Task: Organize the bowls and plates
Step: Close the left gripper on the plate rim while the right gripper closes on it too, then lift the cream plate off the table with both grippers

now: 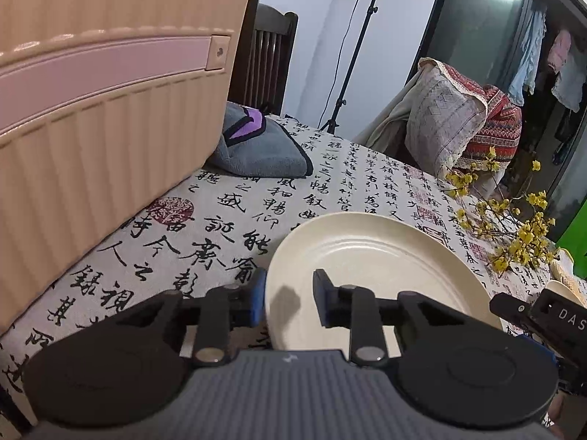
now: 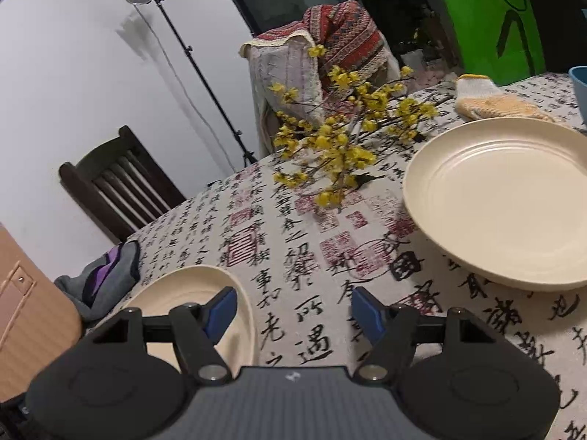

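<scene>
Left tongs (image 1: 290,302) straddle the near plate's (image 1: 370,256) rim on the tabletop (image 1: 220,220), contact unclear. Right tongs (image 2: 293,310) spread, empty, right of it. Second plate (image 2: 502,198) beyond, near yellow flowers (image 2: 337,135).

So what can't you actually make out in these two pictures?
- Left wrist view: whether the left gripper pads press the cream plate rim; the near rim is hidden by the gripper body.
- Right wrist view: blue bowl and second plate are cut off by the right edge.
- Both views: tablecloth writing is too small to read.
</scene>
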{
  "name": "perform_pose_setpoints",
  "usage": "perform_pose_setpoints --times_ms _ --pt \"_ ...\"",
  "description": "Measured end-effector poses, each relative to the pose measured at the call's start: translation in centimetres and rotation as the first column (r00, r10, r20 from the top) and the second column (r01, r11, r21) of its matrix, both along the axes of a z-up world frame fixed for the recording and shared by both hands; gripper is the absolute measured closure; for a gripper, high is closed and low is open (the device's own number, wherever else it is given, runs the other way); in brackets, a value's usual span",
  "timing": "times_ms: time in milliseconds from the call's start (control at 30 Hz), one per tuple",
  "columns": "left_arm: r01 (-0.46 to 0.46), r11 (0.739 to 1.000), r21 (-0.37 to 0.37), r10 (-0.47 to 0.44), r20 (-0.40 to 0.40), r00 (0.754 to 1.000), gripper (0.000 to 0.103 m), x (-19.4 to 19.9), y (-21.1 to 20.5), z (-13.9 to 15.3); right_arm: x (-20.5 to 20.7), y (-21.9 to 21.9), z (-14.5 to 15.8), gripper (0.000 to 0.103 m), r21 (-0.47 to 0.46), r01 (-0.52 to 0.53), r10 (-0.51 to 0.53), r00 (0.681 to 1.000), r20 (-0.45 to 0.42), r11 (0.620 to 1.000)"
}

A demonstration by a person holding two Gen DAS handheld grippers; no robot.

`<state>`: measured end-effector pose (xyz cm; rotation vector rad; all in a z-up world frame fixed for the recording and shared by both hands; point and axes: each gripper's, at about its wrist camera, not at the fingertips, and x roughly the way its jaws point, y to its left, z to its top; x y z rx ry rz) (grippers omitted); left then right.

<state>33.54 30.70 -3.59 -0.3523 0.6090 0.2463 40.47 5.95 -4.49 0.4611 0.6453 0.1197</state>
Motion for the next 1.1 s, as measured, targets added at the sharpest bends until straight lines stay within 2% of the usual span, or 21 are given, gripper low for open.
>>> perform_pose_setpoints --times_ms 133,233,367,433,533,667,833,1100 --pt "-0.004 1.0 0.0 0.004 -0.002 1.0 0.077 0.0 0.0 -0.1 0.0 0.6 -0.1 0.036 -0.004 -0.031 0.031 0.999 0.005 0.999" --pt "-0.004 1.0 0.005 0.004 -0.006 1.0 0.077 0.0 -0.1 -0.1 -0.1 1.3 -0.1 0.044 -0.024 -0.065 0.065 0.998 0.012 0.998" --pt "-0.006 1.0 0.007 0.006 -0.01 1.0 0.078 0.1 -0.1 -0.1 -0.1 1.8 -0.2 0.061 -0.027 -0.106 0.107 0.994 0.012 0.994" --pt "-0.004 1.0 0.008 0.004 -0.019 1.0 0.078 0.2 -0.1 -0.2 -0.1 1.9 -0.3 0.066 -0.022 -0.119 0.12 0.993 0.012 0.993" --pt "-0.005 1.0 0.014 0.006 -0.05 0.999 0.08 0.6 -0.1 -0.6 0.2 1.9 -0.7 0.084 0.023 -0.157 0.157 0.988 0.0 0.987" --pt "-0.015 1.0 0.02 0.016 -0.053 0.998 0.086 0.5 -0.1 -0.6 0.1 2.0 -0.7 0.094 0.009 -0.145 0.145 0.989 -0.007 0.989" --pt "-0.024 0.995 0.092 0.03 -0.057 0.998 0.087 0.4 -0.8 -0.4 0.0 2.0 -0.8 0.095 0.005 -0.146 0.146 0.989 -0.003 0.989" --pt "-0.042 0.994 0.1 0.048 -0.063 0.997 0.087 0.5 -0.7 -0.3 -0.3 2.5 -0.5 0.095 -0.027 -0.168 0.168 0.986 0.006 0.985"
